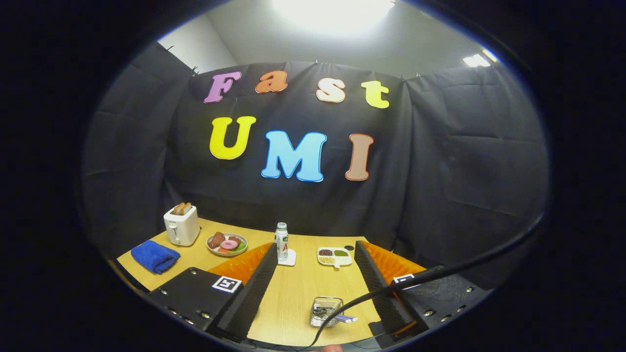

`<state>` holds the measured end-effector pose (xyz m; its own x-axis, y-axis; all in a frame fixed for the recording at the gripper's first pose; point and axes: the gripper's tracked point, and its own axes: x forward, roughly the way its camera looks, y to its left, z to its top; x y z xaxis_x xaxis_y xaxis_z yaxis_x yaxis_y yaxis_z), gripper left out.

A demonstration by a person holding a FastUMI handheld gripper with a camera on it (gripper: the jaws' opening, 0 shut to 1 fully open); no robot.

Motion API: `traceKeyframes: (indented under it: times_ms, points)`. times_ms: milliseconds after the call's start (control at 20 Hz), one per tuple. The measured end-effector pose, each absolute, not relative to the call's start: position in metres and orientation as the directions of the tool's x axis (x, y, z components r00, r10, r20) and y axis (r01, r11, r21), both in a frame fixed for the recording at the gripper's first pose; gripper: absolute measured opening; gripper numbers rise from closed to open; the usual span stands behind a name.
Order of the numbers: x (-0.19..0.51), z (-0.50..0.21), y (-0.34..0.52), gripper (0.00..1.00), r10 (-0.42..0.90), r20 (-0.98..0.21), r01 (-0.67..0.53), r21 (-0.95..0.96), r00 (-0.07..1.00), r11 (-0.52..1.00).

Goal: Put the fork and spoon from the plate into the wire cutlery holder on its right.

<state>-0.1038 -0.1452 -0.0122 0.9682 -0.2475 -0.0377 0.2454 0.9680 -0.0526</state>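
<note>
Gripper (313, 288) spread wide above wire cutlery holder (325, 311).

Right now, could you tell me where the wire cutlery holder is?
In the gripper view, the wire cutlery holder sits on the wooden table between the open gripper's fingers, nearer than the bottle.

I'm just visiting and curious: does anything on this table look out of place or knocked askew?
Mostly tidy. One oddity: near the wire cutlery holder, between the open gripper fingers, something blue-and-white lies flat on the table beside it rather than standing inside. I can't tell what it is. The bottle stands upright.
</note>
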Motion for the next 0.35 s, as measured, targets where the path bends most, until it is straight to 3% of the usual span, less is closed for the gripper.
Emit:
traceKeyframes:
  times_ms: [150, 350]
  points:
    - [-0.093, -0.023, -0.116, 0.98, -0.253, -0.036, 0.253, -0.016, 0.967, 0.967]
    - [-0.096, 0.011, -0.086, 0.98, -0.242, 0.120, 0.252, -0.068, 0.963, 0.965]
